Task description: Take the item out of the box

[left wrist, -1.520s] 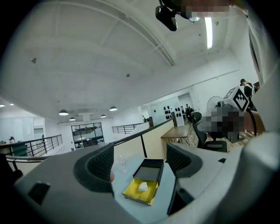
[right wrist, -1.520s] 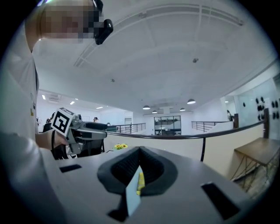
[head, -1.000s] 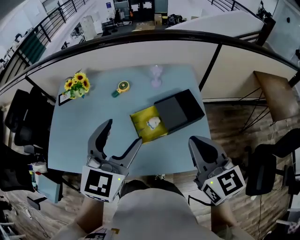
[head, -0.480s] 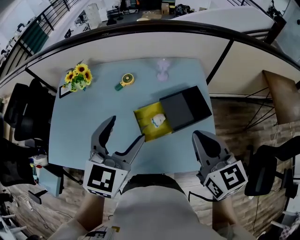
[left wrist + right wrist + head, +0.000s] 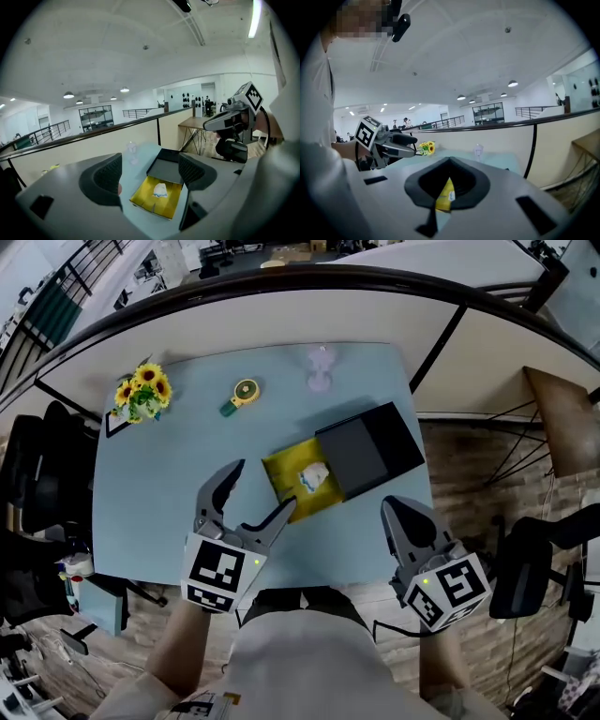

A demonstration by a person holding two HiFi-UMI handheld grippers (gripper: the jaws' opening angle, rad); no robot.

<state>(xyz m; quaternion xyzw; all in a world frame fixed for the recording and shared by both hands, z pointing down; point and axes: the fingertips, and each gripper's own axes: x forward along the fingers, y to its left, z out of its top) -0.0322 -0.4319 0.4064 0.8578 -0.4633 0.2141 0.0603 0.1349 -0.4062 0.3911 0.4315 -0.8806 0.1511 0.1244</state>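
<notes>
The white item [image 5: 312,477] in the yellow box [image 5: 281,480] is too small to identify. Jaws of the right hand-held gripper [image 5: 449,164] mostly hide that box in its own view.

Ahead of the left gripper [image 5: 262,487] lies a smooth, matt tabletop [image 5: 159,493]. The yellow box [image 5: 281,486] looks like cardboard, its black lid [image 5: 370,451] matt. The gripper's pads [image 5: 108,174] are ribbed and matt. Wood-plank floor [image 5: 469,474] lies beside the right gripper [image 5: 392,509].

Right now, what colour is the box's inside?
The box is yellow inside; the head view shows it best.
</notes>
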